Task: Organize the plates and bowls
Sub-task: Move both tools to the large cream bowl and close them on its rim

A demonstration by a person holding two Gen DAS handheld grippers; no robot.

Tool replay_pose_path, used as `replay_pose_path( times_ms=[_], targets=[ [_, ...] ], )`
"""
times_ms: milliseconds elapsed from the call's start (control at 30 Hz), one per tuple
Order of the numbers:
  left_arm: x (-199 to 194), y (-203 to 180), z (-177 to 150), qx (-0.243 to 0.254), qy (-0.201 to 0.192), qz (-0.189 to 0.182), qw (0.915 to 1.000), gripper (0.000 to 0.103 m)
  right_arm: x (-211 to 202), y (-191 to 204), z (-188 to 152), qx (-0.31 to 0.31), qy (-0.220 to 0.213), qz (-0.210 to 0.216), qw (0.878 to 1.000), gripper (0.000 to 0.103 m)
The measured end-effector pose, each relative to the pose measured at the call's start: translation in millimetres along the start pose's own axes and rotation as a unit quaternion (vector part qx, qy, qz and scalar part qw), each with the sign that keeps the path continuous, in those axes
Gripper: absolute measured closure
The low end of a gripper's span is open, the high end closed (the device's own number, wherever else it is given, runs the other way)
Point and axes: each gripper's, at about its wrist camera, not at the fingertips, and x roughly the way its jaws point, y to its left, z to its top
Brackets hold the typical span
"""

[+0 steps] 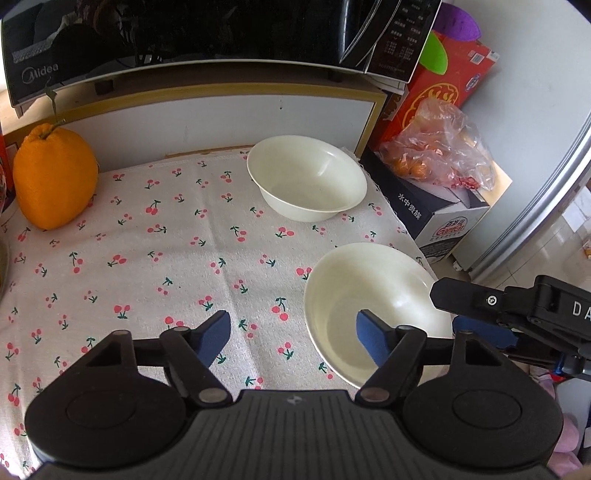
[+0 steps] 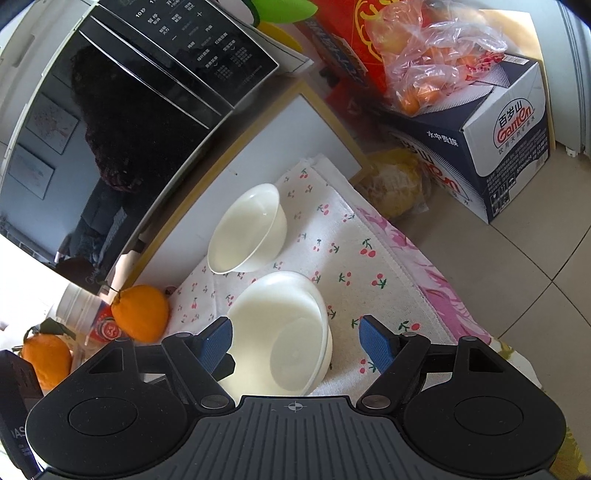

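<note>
Two white bowls stand on the cherry-print cloth [image 1: 147, 258]. The far bowl [image 1: 306, 177] [image 2: 247, 229] sits near the back wall. My left gripper [image 1: 293, 339] is open and straddles the left wall of the near bowl [image 1: 373, 295] [image 2: 284, 325], with its right finger inside and its left finger over the cloth. From the right, my right gripper [image 1: 448, 312] [image 2: 295, 343] stands open across the same bowl's other rim. Its pads do not visibly press on the bowl. In the right wrist view, a black finger [image 2: 226, 364] of the left gripper shows in the bowl.
A large orange fruit [image 1: 55, 177] sits at the cloth's back left. A black microwave [image 1: 184, 33] overhangs the back. Past the table's right edge stand a water carton [image 1: 439, 214] with a bag of oranges [image 1: 436, 151], a red box [image 1: 450, 81] and a fridge [image 1: 546, 147].
</note>
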Motion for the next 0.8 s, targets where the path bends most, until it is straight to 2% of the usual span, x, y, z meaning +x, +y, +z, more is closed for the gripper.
replay_pose_path(
  times_ms=[100, 233, 467, 600, 800],
  targets=[
    [1.7, 2.2, 0.6, -0.008, 0.006, -0.006, 0.9999, 0.038, 0.0, -0.9, -0.1, 0.003, 0.0, 0.002, 1.0, 0.026],
    [4.4, 3.1, 0.6, -0.014, 0.014, -0.01, 0.9998, 0.052, -0.4, 0.7, -0.9, -0.002, -0.001, 0.003, 1.0, 0.026],
    [5.6, 1.8, 0.1, -0.013, 0.019, -0.013, 0.9997, 0.06, 0.3, 1.5, -1.7, -0.005, -0.001, 0.002, 1.0, 0.027],
    [5.9, 1.8, 0.1, -0.011, 0.022, -0.015, 0.9996, 0.065, 0.5, 1.5, -2.1, -0.005, 0.0, 0.001, 1.0, 0.031],
    [6.0, 2.0, -0.6, -0.012, 0.026, -0.021, 0.9994, 0.076, 2.2, 0.3, -3.5, -0.006, 0.003, -0.004, 1.0, 0.044]
  ],
)
